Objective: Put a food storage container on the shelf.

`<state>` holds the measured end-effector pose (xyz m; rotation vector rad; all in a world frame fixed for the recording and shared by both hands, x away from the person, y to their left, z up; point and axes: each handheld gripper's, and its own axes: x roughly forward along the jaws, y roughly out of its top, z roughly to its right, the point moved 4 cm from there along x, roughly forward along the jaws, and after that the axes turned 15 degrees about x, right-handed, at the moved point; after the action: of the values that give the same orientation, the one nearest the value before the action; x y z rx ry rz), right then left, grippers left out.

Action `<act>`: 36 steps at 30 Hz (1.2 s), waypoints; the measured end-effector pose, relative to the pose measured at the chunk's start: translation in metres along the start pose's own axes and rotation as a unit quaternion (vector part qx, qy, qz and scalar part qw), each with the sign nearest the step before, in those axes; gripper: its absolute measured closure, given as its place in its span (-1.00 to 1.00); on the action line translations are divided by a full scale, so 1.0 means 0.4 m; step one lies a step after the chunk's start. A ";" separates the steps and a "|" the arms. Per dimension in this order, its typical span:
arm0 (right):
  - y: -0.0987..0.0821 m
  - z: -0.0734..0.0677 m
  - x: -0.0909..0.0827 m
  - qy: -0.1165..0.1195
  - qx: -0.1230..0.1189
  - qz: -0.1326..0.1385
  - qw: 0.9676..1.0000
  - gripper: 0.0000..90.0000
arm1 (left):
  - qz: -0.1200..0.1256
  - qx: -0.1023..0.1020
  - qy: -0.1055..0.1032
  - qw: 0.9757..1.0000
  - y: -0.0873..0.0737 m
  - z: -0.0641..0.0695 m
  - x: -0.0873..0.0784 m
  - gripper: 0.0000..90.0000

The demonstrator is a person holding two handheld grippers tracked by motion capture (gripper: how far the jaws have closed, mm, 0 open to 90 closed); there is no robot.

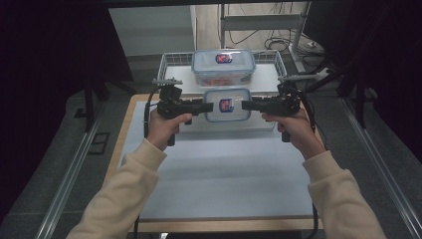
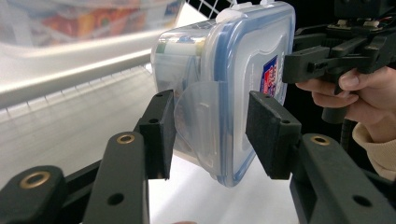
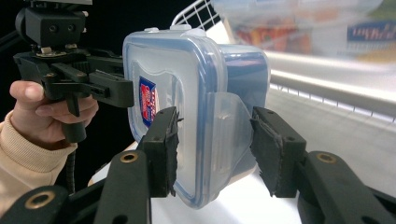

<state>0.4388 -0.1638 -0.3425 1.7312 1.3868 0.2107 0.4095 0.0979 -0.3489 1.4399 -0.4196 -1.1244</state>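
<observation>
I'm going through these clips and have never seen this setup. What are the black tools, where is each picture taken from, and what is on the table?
A person holds two hand-held grippers. The high view looks down on the table: left gripper, right gripper. The other two pictures come from cameras riding on each gripper, looking along its jaws. Between them is a small lidded box; a larger box sits in a wire basket behind. Each gripper's open jaws straddle a side latch of the small box, not yet clamped.

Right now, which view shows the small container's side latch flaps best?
The gripper views. The left gripper view shows one latch flap between the open left tongs; the right gripper view shows the opposite flap likewise. The high view shows the small container from above, flaps indistinct.
</observation>
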 end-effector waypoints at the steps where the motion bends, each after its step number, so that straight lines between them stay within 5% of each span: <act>1: 0.006 -0.001 0.000 0.000 -0.001 0.001 1.000 0.16 | 0.000 0.000 0.000 1.000 0.005 -0.002 -0.001 0.20; 14: 0.104 -0.009 0.007 0.000 -0.001 0.012 1.000 0.16 | 0.005 0.005 0.001 1.000 0.096 -0.055 -0.006 0.20; 27: 0.146 0.001 0.015 -0.003 0.002 0.017 1.000 0.16 | 0.002 0.003 -0.007 1.000 0.128 -0.090 0.004 0.20; 36: 0.215 -0.001 0.022 -0.002 0.003 0.019 1.000 0.16 | 0.006 0.000 -0.005 1.000 0.192 -0.129 0.004 0.20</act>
<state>0.5021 -0.1550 -0.2843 1.7626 1.3534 0.2241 0.4789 0.1076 -0.2885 1.4315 -0.4350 -1.1234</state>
